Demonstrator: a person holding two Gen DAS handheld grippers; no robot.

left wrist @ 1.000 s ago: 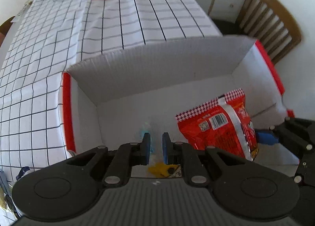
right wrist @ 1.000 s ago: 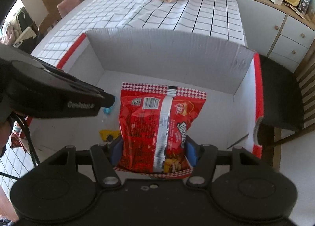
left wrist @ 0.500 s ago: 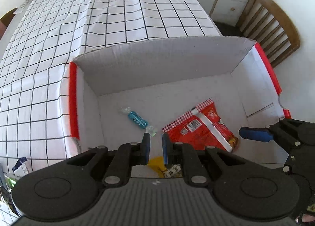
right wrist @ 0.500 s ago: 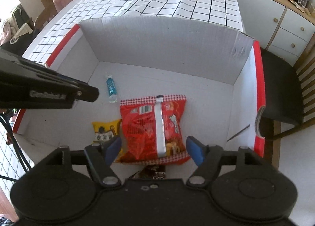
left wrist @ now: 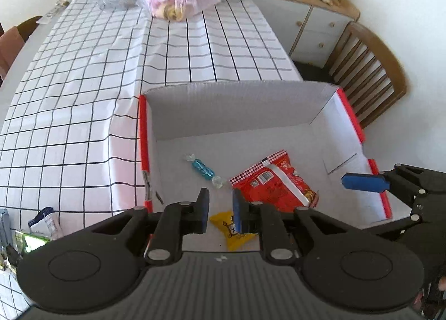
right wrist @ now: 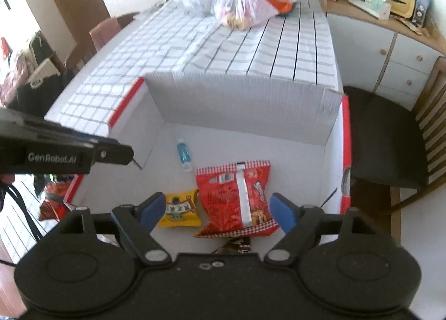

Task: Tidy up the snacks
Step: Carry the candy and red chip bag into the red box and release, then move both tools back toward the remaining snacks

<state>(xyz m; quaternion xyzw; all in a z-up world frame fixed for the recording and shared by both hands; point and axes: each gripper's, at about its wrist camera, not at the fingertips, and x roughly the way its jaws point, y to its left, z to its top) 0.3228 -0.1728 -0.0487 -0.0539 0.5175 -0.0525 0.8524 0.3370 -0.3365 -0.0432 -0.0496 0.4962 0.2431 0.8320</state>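
Lower centre: right tongs [right wrist: 214, 210] spread wide, just opened, empty, above red snack bag [right wrist: 237, 197] and yellow packet [right wrist: 179, 208] inside white cardboard box [right wrist: 239, 108]; blue candy [right wrist: 183, 152] beyond.

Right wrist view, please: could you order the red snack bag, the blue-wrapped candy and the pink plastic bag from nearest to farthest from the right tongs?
1. Red snack bag: lying flat in the box, just ahead of the open right tongs.
2. Blue-wrapped candy: farther in, toward the box's back left.
3. Pink plastic bag: outside the box, at the table's far end.
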